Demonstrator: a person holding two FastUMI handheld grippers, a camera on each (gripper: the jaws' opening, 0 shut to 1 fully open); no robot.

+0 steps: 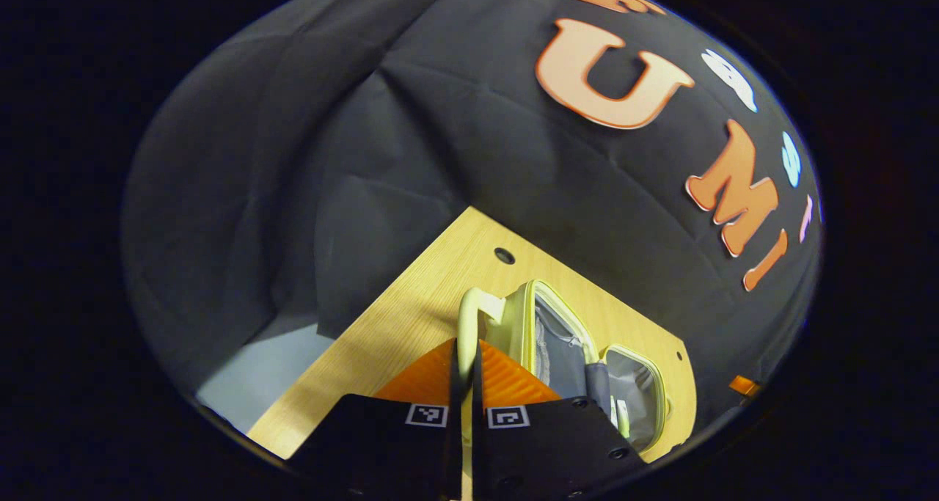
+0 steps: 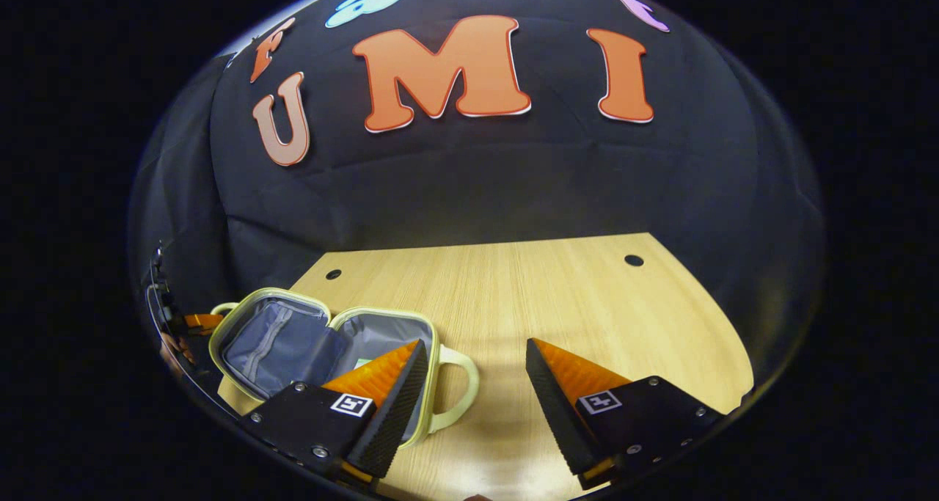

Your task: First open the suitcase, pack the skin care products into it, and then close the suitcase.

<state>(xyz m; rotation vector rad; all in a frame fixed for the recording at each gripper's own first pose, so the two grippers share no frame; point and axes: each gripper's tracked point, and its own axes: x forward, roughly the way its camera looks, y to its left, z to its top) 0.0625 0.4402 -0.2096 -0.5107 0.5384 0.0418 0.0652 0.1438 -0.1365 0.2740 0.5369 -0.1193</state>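
Suitcase, small pale-yellow hard shell with grey lining, lies open on the wooden table; left gripper pinches its handle, likely steadying it; right gripper hovers wide open nearby

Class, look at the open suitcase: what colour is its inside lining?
Grey; the suitcase lining shows best in the right gripper view.

A recording booth: creased black cloth wall hangs behind a light wooden table with drilled holes.
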